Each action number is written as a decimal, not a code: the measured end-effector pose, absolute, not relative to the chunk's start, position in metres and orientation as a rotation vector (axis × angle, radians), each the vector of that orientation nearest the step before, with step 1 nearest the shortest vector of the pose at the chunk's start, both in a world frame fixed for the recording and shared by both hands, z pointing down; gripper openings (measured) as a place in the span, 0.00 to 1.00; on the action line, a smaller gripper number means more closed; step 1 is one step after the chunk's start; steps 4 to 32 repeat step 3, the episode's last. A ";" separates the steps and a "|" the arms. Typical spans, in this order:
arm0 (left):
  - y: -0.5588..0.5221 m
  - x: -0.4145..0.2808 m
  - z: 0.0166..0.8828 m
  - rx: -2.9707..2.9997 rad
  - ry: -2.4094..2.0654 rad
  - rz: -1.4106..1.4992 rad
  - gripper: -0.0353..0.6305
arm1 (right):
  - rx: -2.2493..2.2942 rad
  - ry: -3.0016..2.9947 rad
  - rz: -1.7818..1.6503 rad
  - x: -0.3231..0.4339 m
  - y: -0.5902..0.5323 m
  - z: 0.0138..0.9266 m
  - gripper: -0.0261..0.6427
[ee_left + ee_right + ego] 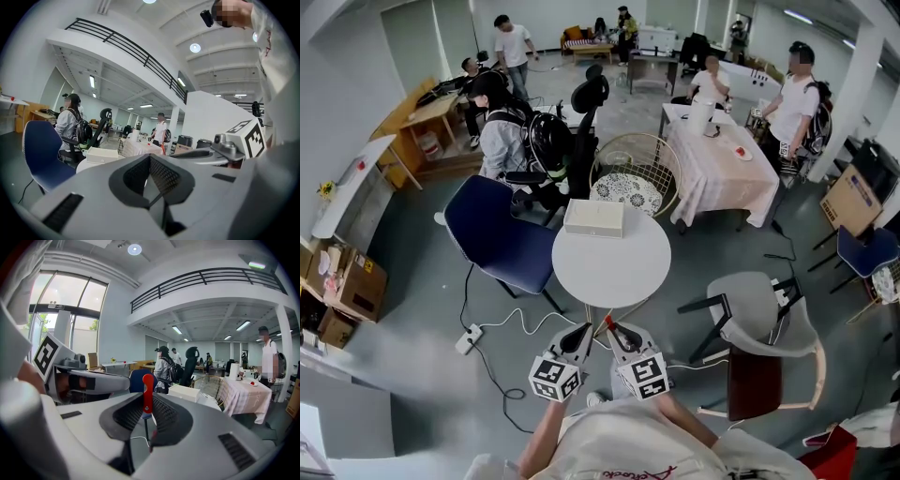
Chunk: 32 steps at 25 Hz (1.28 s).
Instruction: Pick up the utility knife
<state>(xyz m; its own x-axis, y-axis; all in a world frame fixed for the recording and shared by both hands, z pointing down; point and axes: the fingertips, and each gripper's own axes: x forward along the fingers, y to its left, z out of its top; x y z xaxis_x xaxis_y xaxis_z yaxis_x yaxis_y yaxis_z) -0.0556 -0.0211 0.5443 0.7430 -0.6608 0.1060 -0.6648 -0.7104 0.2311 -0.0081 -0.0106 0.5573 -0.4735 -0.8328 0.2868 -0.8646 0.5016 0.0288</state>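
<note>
1. Person's white shirt (637, 441) is nearest in head view. Beyond it, left gripper (580, 336) and right gripper (617, 333) sit side by side, short of round white table (614, 272). Red sliver at right gripper's tips is the utility knife (607, 323), over floor; a drop lands there.
2. Left gripper view: jaws together, nothing between.
3. Right gripper view: jaws clamped on the knife's slim red body, upright. Narrow pinch, so it could pivot or slip.
</note>
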 end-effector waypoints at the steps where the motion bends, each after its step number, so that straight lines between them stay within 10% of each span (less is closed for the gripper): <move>1: -0.022 -0.056 0.544 2.692 -1.043 0.023 0.07 | 1.438 -2.484 0.171 -0.008 -0.011 0.557 0.14; 32: -0.024 -0.057 0.543 2.695 -1.046 0.020 0.07 | 1.436 -2.486 0.161 -0.009 -0.013 0.557 0.14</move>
